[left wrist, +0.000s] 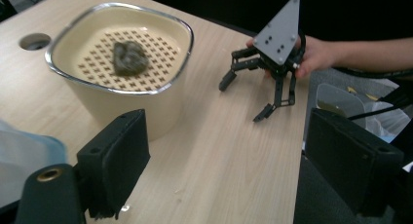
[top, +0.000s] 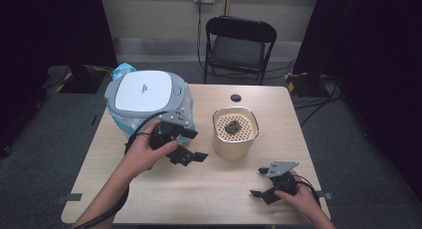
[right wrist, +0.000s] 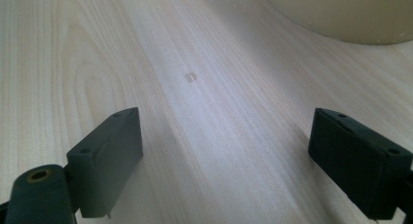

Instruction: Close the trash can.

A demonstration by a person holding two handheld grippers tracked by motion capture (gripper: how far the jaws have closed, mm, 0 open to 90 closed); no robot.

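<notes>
My right gripper (top: 262, 181): nearest me, at about 5 o'clock on the table (top: 224, 199); jaws spread wide with nothing between them, just bare wood in the right gripper view.

My left gripper (top: 191, 157): at about 8 o'clock, just in front of the cooker; jaws wide apart and empty, aimed toward 3 o'clock at the cream pot.

Cream pot (top: 235, 133): stands upright a little right of the table's middle, at about 1 o'clock from my left gripper and 11 o'clock from my right; near both, touching neither.

Perforated tray (left wrist: 129, 51): sits inside the pot's rim, with a dark lump (left wrist: 129, 57) lying on its middle.

Cooker (top: 147, 97): at 10 o'clock, white lid (top: 145, 89) closed, a thin blue bag around its body.

Chair (top: 239, 45): beyond the far edge, at 12 o'clock.

Step in hand: I judge this to be the approach to the pot, with my left gripper leading and nothing gripped yet.

Next move calls for: bringing one left jaw over the rim and one outside the wall, level with the metal edge (left wrist: 187, 31), then closing firmly; my right gripper may need to steady the far side so the pot does not tip.
</notes>
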